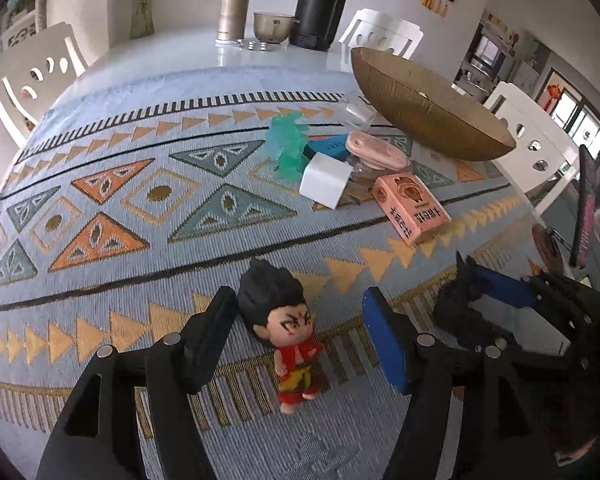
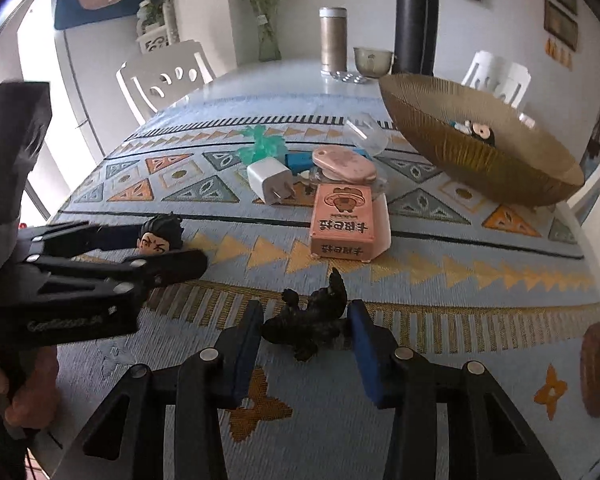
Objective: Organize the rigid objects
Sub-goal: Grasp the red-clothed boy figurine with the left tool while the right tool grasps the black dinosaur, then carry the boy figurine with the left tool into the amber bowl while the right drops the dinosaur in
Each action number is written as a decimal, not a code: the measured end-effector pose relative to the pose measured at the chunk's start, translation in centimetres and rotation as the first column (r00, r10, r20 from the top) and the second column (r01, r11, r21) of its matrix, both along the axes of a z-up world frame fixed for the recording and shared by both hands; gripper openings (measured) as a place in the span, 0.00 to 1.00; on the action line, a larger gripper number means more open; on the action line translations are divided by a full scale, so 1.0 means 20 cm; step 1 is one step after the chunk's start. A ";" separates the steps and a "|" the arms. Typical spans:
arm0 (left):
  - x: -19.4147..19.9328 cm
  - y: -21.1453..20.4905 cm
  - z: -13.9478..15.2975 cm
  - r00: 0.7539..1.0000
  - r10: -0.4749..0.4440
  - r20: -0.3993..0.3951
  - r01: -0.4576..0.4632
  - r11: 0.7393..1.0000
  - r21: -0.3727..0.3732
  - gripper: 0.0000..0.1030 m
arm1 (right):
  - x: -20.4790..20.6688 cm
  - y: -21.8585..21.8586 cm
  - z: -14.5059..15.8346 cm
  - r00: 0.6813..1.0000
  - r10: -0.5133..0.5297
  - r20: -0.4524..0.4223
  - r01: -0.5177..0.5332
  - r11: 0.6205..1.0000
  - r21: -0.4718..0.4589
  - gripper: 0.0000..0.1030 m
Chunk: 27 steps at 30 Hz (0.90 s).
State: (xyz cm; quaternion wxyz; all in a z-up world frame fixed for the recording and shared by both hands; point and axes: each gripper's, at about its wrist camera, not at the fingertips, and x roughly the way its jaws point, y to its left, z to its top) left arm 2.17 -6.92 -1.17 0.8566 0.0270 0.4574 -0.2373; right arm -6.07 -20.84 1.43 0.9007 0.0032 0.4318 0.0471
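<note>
A small figure (image 1: 284, 336) with black hair and red clothes lies on the patterned mat between the fingers of my left gripper (image 1: 298, 296). Its hair rests against the left finger, and the blue right pad stands apart, so this gripper is open. The right wrist view shows only the figure's head (image 2: 160, 238). My right gripper (image 2: 306, 312) is shut on a black lizard-like toy (image 2: 312, 316), with both blue pads pressing its sides just above the mat. That toy (image 1: 456, 300) and gripper also appear at the right of the left wrist view.
Behind lie a pink box (image 2: 346, 220), a white charger (image 2: 270, 180), a teal translucent figure (image 2: 260, 146) and a pink oval case (image 2: 342, 164). A gold bowl (image 2: 452, 148) at the back right holds small items. Flasks and a cup stand at the far edge. White chairs ring the table.
</note>
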 end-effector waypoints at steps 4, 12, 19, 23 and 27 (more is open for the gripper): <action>0.01 0.04 0.00 0.999 0.037 0.010 -0.037 0.999 -0.014 0.29 | -0.01 -0.01 0.00 1.000 -0.007 0.009 0.006 1.000 0.016 0.41; 0.01 0.14 0.02 0.997 0.079 0.013 -0.077 0.992 -0.104 0.29 | -0.01 -0.06 0.03 0.999 -0.028 0.017 0.027 0.997 0.079 0.64; 0.00 0.11 0.01 0.998 0.069 0.010 -0.067 0.994 -0.088 0.29 | -0.04 -0.17 0.05 0.999 -0.020 0.032 0.012 0.974 0.228 0.67; -0.01 0.09 0.02 0.998 0.054 0.026 -0.052 0.997 -0.065 0.29 | 0.00 -0.11 0.01 0.999 0.017 -0.027 -0.011 0.980 0.196 0.67; -0.02 0.06 0.02 0.998 0.041 0.046 -0.040 0.998 -0.040 0.29 | 0.04 -0.05 -0.02 0.998 -0.018 -0.060 0.023 0.996 0.082 0.56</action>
